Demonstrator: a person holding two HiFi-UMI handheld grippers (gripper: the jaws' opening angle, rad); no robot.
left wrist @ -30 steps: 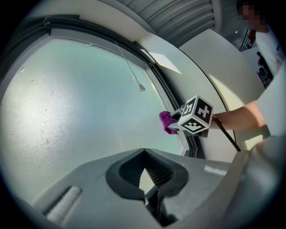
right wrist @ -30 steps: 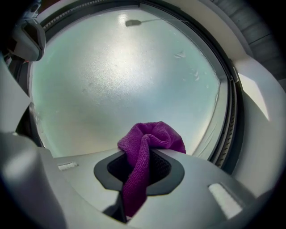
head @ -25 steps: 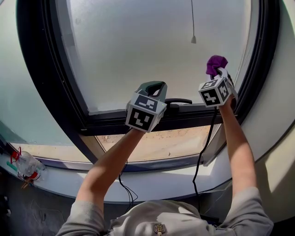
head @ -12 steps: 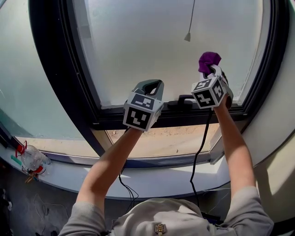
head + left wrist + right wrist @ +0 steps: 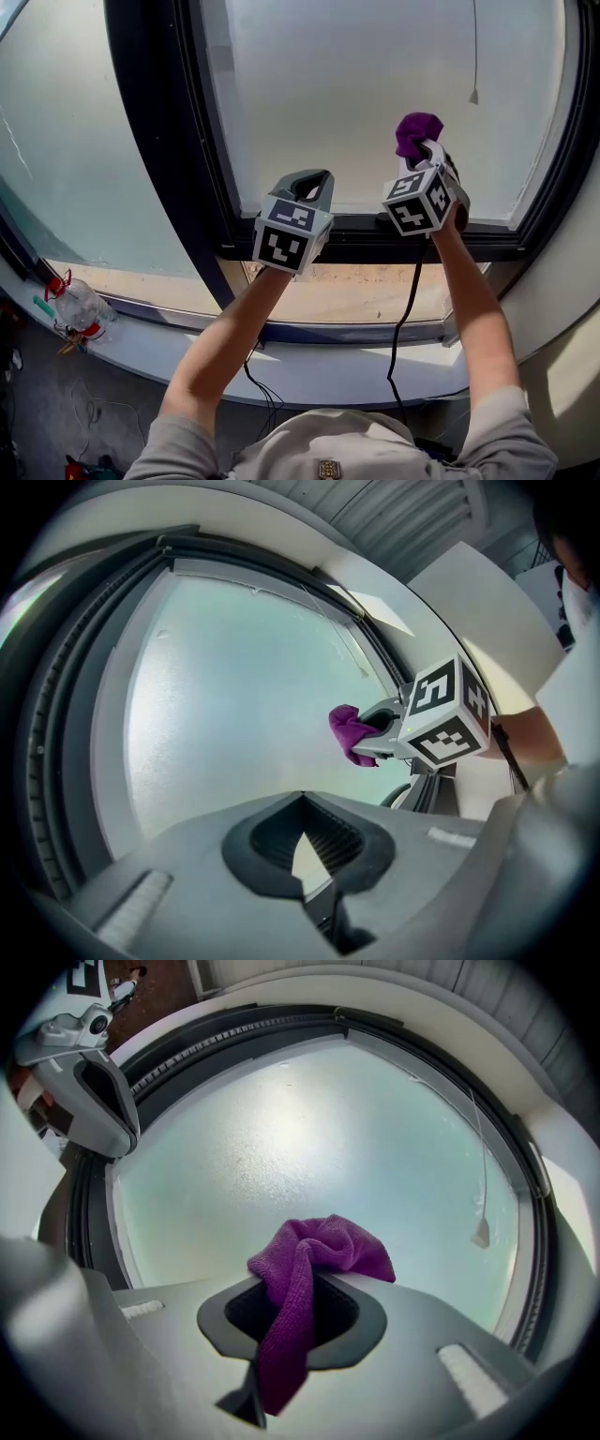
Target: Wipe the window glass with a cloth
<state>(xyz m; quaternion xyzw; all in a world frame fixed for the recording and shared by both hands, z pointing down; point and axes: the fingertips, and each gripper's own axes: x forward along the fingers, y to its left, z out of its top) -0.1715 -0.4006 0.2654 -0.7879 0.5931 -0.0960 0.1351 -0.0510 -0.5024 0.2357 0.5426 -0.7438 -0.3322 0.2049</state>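
Note:
A purple cloth (image 5: pixel 417 131) is bunched in my right gripper (image 5: pixel 424 155), which is shut on it and holds it up against the lower part of the frosted window glass (image 5: pixel 366 84). In the right gripper view the cloth (image 5: pixel 323 1246) spills out over the jaws of the right gripper (image 5: pixel 291 1312) towards the pane (image 5: pixel 309 1138). My left gripper (image 5: pixel 309 183) is raised beside it, to the left, shut and with nothing in it. The left gripper view shows that gripper (image 5: pixel 302 846) pointing at the glass, with the cloth (image 5: pixel 349 733) off to the right.
A thick dark window frame (image 5: pixel 159 141) runs round the pane. A blind cord with a small weight (image 5: pixel 473 94) hangs at the upper right. A plastic bottle (image 5: pixel 80 309) lies on the sill at the lower left. A black cable (image 5: pixel 403 319) hangs below my right arm.
Both grippers have shifted left along the window. The cloth was right of the hanging cord's weight and is now left of it. The grip on the cloth is unchanged.

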